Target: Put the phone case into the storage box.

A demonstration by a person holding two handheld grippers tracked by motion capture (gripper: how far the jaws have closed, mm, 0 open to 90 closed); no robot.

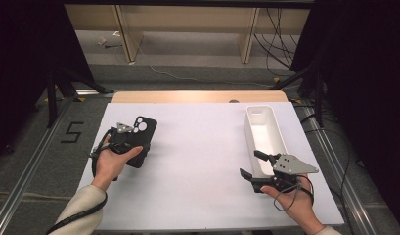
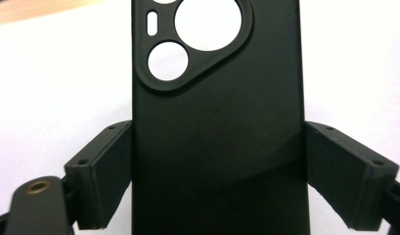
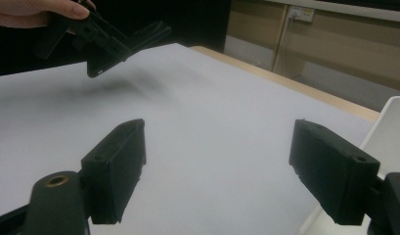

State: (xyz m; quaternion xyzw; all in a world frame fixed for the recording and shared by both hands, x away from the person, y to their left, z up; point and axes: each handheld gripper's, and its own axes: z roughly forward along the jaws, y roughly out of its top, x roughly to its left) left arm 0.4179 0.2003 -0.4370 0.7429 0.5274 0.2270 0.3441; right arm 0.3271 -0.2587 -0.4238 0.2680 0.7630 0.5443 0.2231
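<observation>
Left gripper (image 1: 130,136) clamps a matte black soft-plastic phone case (image 1: 141,139) by its long sides near the left edge of the white table (image 1: 197,161); right gripper (image 1: 254,166) waits with jaws wide and empty.

The side grip likely leaves the case free to carry to the long white plastic bin (image 1: 266,139) at the right edge. The left gripper view shows both pads (image 2: 107,174) pressing the case's edges; the right gripper view shows the case lifted off the table.

white-topped table (image 1: 202,161), wooden far edge. 1 white oblong bin (image 1: 266,139) rests on it, just beside right gripper (image 1: 252,166).
</observation>
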